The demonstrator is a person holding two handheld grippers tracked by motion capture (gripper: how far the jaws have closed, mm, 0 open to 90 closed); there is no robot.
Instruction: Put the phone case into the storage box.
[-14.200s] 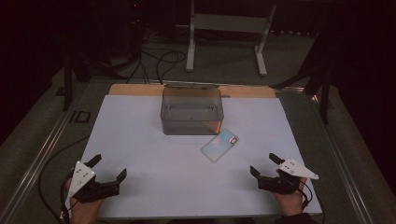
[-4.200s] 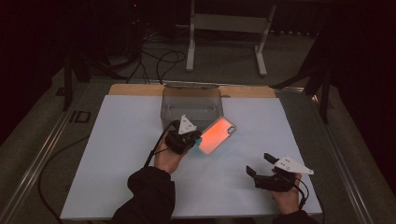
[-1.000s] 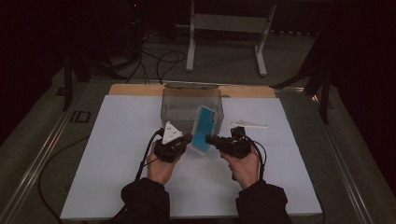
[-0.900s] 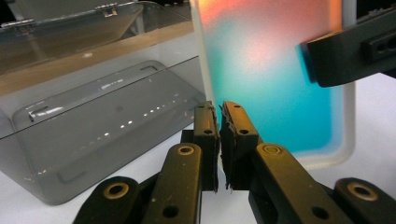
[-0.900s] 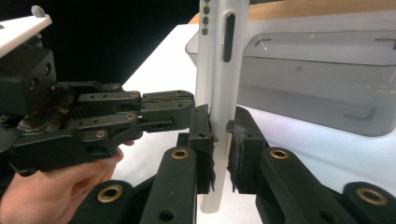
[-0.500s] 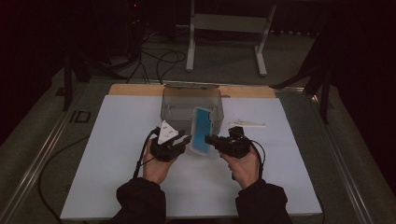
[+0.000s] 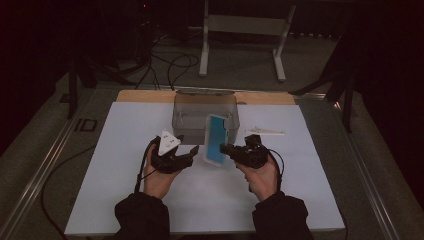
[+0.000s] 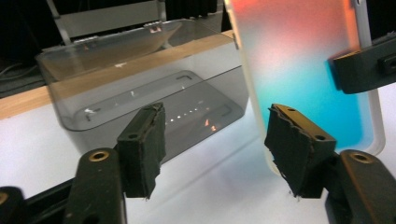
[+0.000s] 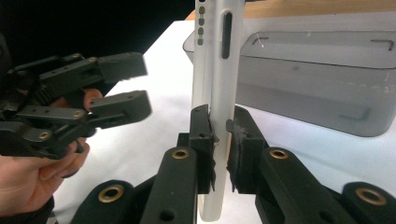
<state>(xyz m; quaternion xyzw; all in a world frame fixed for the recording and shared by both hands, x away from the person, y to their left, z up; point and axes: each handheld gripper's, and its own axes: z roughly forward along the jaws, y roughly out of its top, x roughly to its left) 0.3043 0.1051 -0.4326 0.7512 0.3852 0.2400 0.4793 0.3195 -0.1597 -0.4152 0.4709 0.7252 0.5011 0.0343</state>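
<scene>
We see the right hand-held gripper [image 7: 223, 148] clamped on the phone [image 7: 216, 139], held upright above the worktop [image 7: 125, 135] just before the clear box [image 7: 192, 107] near its far edge. The left hand-held gripper [image 7: 194, 153] has just been opening; its jaws stand apart beside the phone, nothing between them.

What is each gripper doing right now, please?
Left gripper: open, jaws just opened, nothing between them.
Right gripper: shut on the phone, held upright.

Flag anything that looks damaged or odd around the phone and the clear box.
The foam pads on the left gripper fingers are torn and ragged at the edges. Otherwise nothing stands out: the right gripper holds the phone upright beside the clear box.
</scene>
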